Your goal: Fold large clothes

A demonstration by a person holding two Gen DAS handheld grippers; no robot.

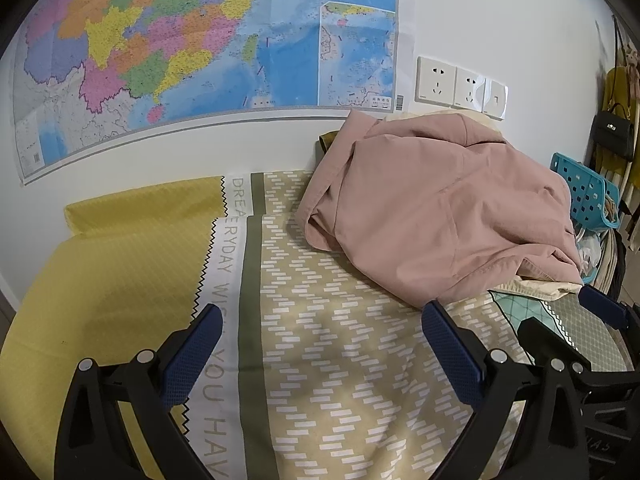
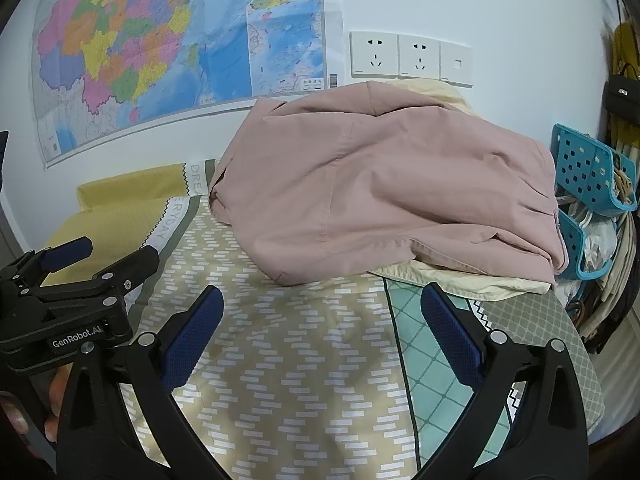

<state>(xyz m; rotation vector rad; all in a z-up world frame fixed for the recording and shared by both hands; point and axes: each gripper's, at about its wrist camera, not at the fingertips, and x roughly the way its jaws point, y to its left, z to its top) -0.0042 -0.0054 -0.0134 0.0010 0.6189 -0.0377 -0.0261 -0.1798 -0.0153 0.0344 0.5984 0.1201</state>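
Observation:
A pink garment (image 1: 436,208) lies in a crumpled heap at the far right of the bed, against the wall; it also shows in the right wrist view (image 2: 380,192). A cream cloth (image 2: 452,276) sticks out from under it. My left gripper (image 1: 322,320) is open and empty, above the patterned bedspread (image 1: 340,360), short of the heap. My right gripper (image 2: 322,300) is open and empty, just in front of the heap's near edge. The left gripper (image 2: 100,256) shows at the left of the right wrist view, open.
A wall map (image 1: 180,40) and wall sockets (image 1: 460,86) are behind the bed. A yellow pillow (image 1: 140,208) lies at the far left. Blue plastic baskets (image 2: 588,176) and hanging bags (image 1: 614,132) stand past the bed's right edge.

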